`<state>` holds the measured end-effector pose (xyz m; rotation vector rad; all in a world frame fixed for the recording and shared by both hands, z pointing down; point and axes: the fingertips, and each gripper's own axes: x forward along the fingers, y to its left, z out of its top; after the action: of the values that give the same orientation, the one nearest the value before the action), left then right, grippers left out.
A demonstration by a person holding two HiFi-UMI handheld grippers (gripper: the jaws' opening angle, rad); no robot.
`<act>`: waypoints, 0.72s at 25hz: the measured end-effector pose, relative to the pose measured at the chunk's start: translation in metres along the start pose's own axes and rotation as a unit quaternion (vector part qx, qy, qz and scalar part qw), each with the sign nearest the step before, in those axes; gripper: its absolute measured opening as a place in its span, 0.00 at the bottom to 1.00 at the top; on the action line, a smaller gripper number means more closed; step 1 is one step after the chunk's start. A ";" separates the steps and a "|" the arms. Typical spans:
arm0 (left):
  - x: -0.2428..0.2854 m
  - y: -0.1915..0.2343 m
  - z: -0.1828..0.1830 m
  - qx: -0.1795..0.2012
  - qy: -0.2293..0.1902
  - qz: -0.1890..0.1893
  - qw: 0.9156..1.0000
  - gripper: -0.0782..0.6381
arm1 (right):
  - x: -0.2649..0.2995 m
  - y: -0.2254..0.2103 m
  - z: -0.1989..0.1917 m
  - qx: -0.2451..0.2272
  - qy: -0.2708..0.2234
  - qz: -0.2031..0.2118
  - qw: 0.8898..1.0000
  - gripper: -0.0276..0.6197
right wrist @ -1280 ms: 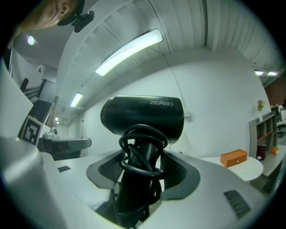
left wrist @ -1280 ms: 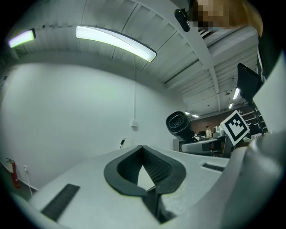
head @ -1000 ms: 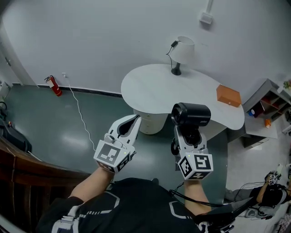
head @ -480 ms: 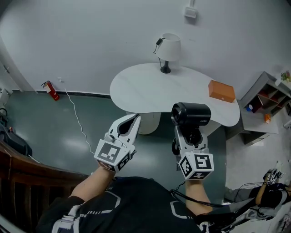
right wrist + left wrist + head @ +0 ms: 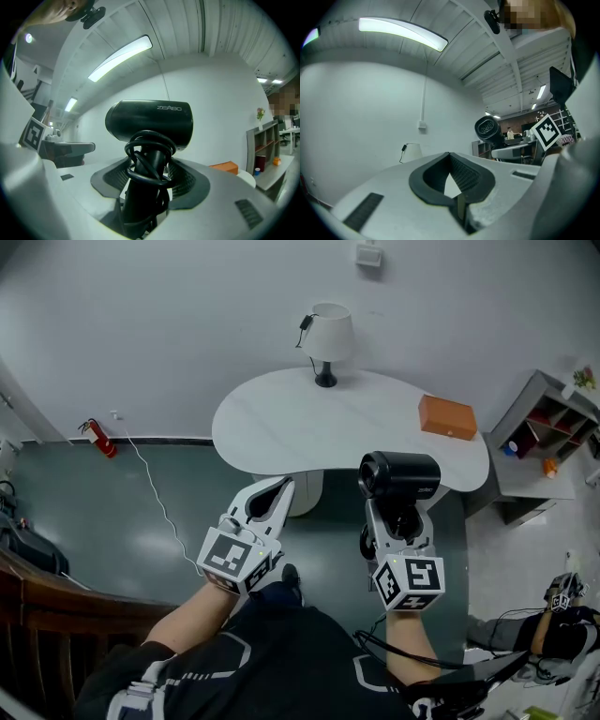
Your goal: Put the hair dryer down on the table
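Note:
A black hair dryer [image 5: 397, 474] with its cord wound round the handle stands upright in my right gripper [image 5: 399, 514], which is shut on the handle. The right gripper view shows the dryer's barrel [image 5: 150, 120] lying crosswise above the pads and the handle between the jaws of the right gripper [image 5: 149, 164]. My left gripper [image 5: 272, 500] is level beside it, shut and holding nothing. From the left gripper [image 5: 451, 161] the dryer [image 5: 488, 129] shows off to the right. The white rounded table [image 5: 309, 432] lies ahead, its near edge just past both grippers' tips.
A lamp with a white shade [image 5: 326, 337] stands at the table's far side, and an orange box [image 5: 447, 416] lies at its right end. A grey shelf unit [image 5: 547, 432] is to the right. A red fire extinguisher [image 5: 97, 438] and a white cable [image 5: 155, 493] are on the floor at left.
The table, lamp and orange box have slid left and nearer in the head view as I come closer. Both grippers keep their pose, and the dryer stays held.

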<state>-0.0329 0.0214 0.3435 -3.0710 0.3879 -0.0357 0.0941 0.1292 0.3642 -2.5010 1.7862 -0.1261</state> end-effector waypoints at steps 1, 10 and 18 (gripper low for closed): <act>0.004 0.001 0.000 -0.002 0.001 -0.002 1.000 0.12 | 0.001 -0.002 -0.001 0.000 0.001 -0.003 1.000 0.44; 0.071 0.008 -0.002 -0.018 -0.020 -0.055 0.998 0.12 | 0.028 -0.033 0.005 -0.011 0.005 -0.040 0.999 0.44; 0.131 0.026 -0.011 -0.044 -0.014 -0.077 0.996 0.12 | 0.070 -0.064 0.005 -0.010 0.018 -0.060 0.998 0.44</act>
<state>0.0877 -0.0369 0.3556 -3.1766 0.1541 0.0196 0.1774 0.0840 0.3676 -2.6363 1.6589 -0.1605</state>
